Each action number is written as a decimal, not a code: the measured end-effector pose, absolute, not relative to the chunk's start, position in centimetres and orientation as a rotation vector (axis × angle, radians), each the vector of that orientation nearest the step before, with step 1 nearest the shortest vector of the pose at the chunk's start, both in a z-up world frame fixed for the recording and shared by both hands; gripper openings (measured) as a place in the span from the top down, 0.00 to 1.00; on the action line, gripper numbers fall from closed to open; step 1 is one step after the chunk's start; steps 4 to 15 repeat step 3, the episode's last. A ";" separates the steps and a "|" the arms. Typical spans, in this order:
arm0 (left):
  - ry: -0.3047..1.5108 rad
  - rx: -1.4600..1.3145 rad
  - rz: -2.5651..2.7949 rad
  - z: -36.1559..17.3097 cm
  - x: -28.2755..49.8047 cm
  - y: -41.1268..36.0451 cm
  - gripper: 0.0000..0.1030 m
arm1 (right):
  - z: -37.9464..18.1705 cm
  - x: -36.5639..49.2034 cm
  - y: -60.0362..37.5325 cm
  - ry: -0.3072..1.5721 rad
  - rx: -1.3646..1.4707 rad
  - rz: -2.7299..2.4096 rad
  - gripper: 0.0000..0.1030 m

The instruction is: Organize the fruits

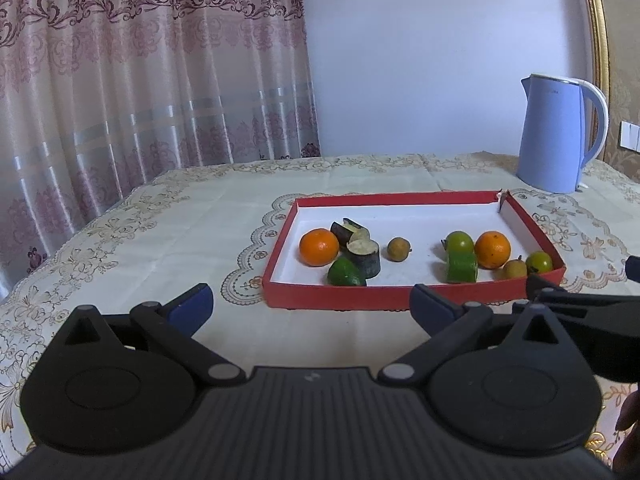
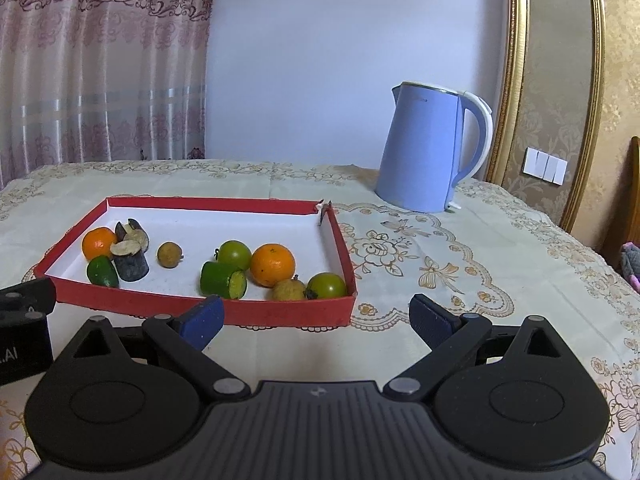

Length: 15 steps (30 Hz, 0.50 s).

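- Left gripper (image 1: 312,308): jaws wide apart, empty, short of the tray's near wall.
- Right gripper (image 2: 316,320): jaws wide apart, empty, at the tray's near right corner.
- Red tray (image 1: 360,298) on tablecloth (image 1: 160,232) holds all fruit: oranges (image 1: 319,247), green pieces, small brown ones.
- Blue kettle (image 2: 424,152) behind the tray, right.

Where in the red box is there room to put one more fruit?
The back strip of the box, behind all the fruit, is bare, as is the gap around the small brown fruit. The front corners are crowded, especially around the right orange.
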<state>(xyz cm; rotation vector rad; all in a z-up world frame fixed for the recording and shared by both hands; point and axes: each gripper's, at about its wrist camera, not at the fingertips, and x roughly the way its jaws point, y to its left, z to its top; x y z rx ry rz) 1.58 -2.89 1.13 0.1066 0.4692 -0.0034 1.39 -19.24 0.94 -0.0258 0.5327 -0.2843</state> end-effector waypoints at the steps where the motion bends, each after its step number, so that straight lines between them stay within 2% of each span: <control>1: 0.468 0.106 -0.004 1.1 1.6 -2.9 0.00 | 0.9 1.4 -19.3 0.533 -0.024 -0.284 0.04; 15: 0.467 0.110 0.003 1.1 1.7 -2.9 0.00 | 0.9 1.4 -19.3 0.534 -0.022 -0.284 0.04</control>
